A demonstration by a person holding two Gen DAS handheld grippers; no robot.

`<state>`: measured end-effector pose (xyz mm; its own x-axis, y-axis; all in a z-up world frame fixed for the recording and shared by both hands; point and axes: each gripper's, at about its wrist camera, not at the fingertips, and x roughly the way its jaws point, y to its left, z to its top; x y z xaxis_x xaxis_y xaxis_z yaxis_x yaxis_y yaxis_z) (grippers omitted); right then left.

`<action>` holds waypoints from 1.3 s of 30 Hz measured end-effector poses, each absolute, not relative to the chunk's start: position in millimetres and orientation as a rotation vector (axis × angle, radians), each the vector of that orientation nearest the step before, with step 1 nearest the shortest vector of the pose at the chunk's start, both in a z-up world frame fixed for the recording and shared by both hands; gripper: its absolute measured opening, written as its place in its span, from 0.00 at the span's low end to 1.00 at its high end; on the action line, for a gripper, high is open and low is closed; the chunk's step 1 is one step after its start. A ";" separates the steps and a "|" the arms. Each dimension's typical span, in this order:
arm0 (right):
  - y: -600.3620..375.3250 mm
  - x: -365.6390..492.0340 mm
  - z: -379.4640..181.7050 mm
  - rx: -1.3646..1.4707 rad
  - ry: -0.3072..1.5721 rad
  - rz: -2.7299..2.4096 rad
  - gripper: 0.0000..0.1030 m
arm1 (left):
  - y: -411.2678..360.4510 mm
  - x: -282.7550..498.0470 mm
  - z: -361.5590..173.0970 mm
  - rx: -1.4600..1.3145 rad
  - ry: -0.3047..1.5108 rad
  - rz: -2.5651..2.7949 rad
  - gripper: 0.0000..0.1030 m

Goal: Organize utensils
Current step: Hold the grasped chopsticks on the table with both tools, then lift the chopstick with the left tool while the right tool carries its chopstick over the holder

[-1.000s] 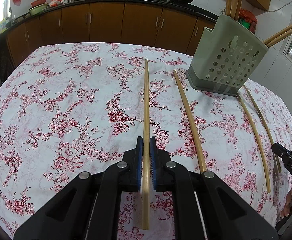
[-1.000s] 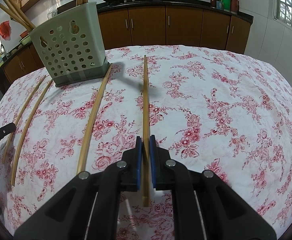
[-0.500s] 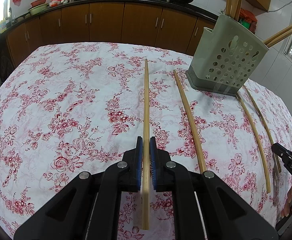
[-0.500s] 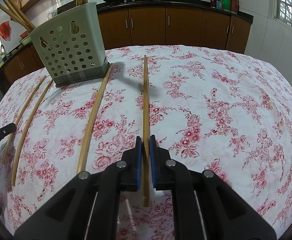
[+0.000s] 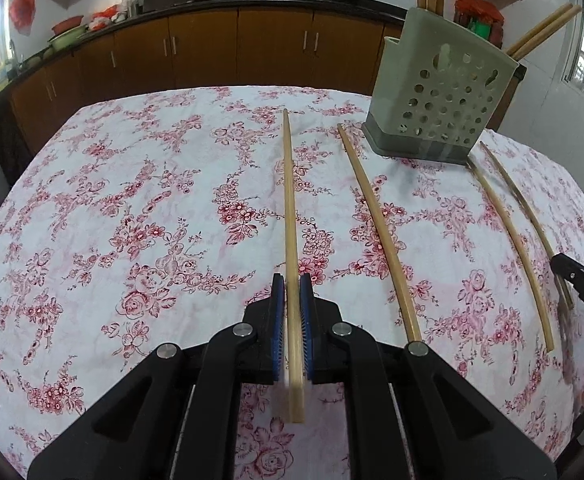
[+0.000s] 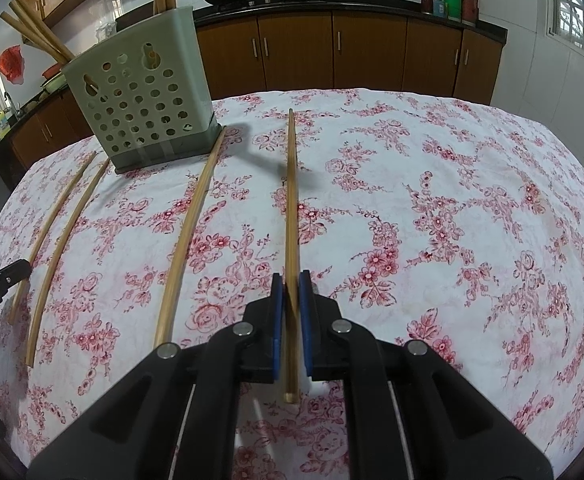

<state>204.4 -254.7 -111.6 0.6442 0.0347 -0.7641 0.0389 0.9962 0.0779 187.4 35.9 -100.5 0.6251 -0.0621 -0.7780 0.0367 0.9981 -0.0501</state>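
Observation:
My left gripper (image 5: 292, 282) is shut on a long bamboo chopstick (image 5: 289, 192) that points away over the floral tablecloth. My right gripper (image 6: 291, 280) is shut on another chopstick (image 6: 291, 184), lifted slightly so it casts a shadow. A pale green perforated utensil holder (image 5: 442, 108) stands at the far right in the left wrist view and at the far left in the right wrist view (image 6: 142, 92), with several chopsticks upright in it. A loose chopstick (image 5: 378, 236) lies beside my held one, and two more (image 5: 512, 240) lie further right.
The table (image 5: 132, 200) is covered by a white cloth with red flowers. Brown kitchen cabinets (image 5: 252, 56) with woks on the counter run behind it. The other gripper's tip shows at the edge of each view (image 5: 580, 284) (image 6: 0, 280).
The right gripper's chopstick has lifted a little off the cloth. The left gripper and its chopstick have barely moved.

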 end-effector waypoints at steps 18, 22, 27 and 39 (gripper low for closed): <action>-259.6 190.8 -80.3 0.078 0.781 0.019 0.08 | 39.4 181.0 -82.0 0.006 0.855 -0.088 0.08; -262.6 182.3 -53.5 0.094 0.704 0.023 0.08 | 47.5 175.8 -44.1 -0.057 0.757 -0.115 0.08; -265.1 173.6 -19.3 0.114 0.593 0.033 0.08 | 53.8 173.1 -1.8 -0.118 0.647 -0.126 0.07; -260.9 161.6 67.4 0.128 0.389 0.098 0.08 | 47.9 175.1 69.8 -0.109 0.513 -0.163 0.07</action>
<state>161.6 -260.9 67.4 0.9206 0.1193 -0.3718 -0.0701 0.9872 0.1433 175.1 47.9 69.8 0.8588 -0.1824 -0.4788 0.1276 0.9812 -0.1448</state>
